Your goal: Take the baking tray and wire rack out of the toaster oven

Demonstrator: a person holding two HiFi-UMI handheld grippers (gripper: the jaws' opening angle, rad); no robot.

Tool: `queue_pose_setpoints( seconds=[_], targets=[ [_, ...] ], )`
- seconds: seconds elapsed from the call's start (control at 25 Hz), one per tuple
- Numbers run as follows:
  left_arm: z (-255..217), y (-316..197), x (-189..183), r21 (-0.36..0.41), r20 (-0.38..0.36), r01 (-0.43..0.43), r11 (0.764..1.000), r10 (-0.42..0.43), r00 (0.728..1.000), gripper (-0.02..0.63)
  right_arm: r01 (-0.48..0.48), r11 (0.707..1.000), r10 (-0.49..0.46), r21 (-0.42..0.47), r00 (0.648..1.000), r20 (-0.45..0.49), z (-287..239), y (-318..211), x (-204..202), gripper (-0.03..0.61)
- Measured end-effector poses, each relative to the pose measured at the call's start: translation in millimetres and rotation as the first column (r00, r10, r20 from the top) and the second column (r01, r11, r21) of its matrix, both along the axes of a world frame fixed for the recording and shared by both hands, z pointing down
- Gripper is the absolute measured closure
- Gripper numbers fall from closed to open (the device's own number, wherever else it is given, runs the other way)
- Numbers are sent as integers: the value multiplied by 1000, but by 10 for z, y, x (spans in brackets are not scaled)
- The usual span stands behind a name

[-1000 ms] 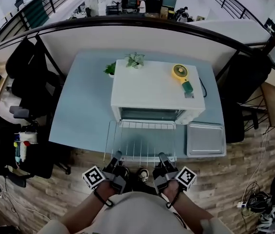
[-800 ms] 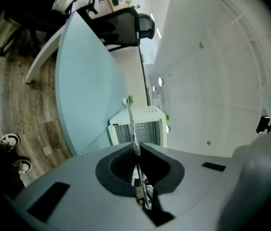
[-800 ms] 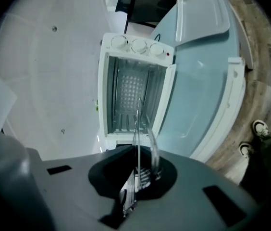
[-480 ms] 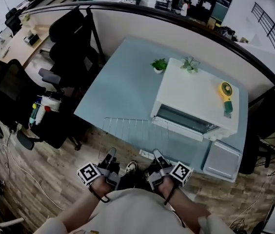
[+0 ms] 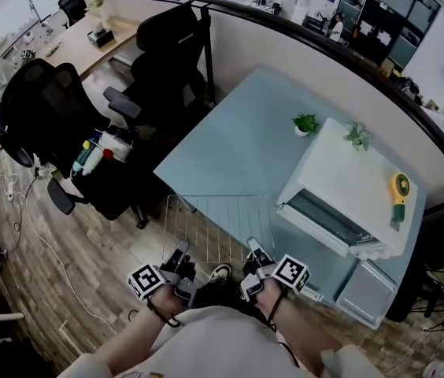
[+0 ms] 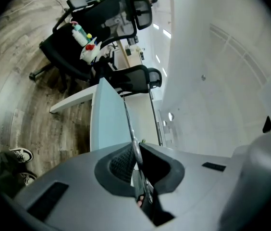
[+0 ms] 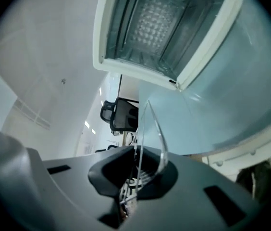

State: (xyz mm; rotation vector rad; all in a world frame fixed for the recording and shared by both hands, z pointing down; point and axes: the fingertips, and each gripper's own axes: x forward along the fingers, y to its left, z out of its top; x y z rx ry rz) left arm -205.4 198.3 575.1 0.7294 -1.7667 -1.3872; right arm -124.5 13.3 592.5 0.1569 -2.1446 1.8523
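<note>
Silver wire rack (image 5: 220, 225), a thin metal grid, hangs at the lower centre of the head view, partly over the near edge of the pale blue table (image 5: 230, 148). The left gripper (image 5: 180, 250) and right gripper (image 5: 253, 248) each pinch its front bar, jaws closed tight on the wire. At right, the white toaster oven (image 5: 356, 179) stands with its door open. The grey baking tray (image 5: 368, 291) lies on the table at lower right, just beside the oven.
</note>
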Motion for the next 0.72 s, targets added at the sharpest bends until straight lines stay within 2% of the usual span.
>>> queue_pose_setpoints(
  seconds=[0.08,0.2,0.36,0.52,0.72],
  targets=[
    [50,23,-95,-12,5,14,1000,-14,1000,604,47,995,-48,87,999,8,5,-7,-160,554],
    [131,32,-252,-41,12,20,999,-19,1000,604,76,988,-78,136,997,5,45,-28,-380,552],
    [329,35,-449,-91,-24,32,995,-34,999,603,125,972,-110,199,990,-86,228,-88,-604,530],
    [502,-32,-640,-58,-89,71,996,-76,993,603,148,960,-121,237,985,-127,372,-189,-787,506],
    [766,-166,-845,-96,-119,36,995,-48,992,603,165,952,-116,258,974,-196,601,-317,-941,488]
  ],
)
